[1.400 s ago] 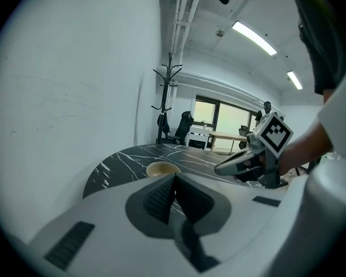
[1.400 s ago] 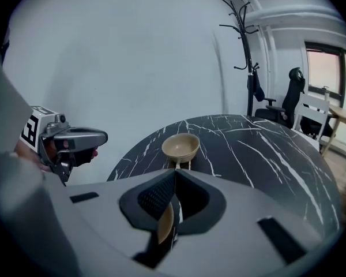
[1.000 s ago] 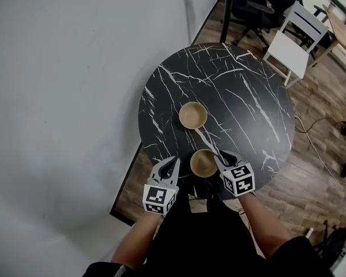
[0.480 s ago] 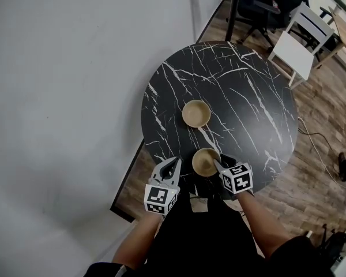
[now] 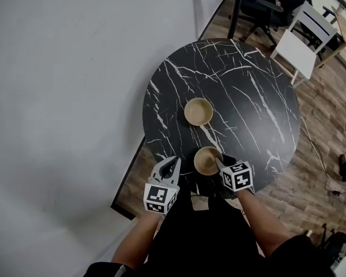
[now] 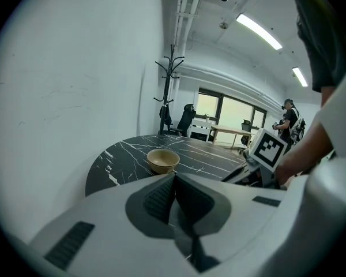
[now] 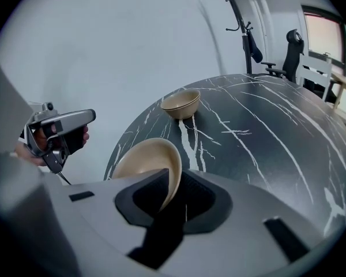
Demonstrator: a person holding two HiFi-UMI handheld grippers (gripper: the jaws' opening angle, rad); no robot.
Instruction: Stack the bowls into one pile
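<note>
The right gripper [image 5: 220,162], its jaws just closing, pinches the right rim of the near bowl [image 5: 206,161] at the near edge of the table [image 5: 254,91], with the far bowl [image 5: 198,111] sitting mid-table and the left gripper [image 5: 174,164] closed and empty just left.

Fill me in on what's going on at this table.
A person holds a gripper in each hand at a round black marble table. The right gripper has just been closing its jaws, which now pinch the rim of the near bowl, close to the table's edge. The left gripper, shut and empty, hangs to that bowl's left. The far bowl sits alone mid-table, so nothing is stacked yet.
</note>
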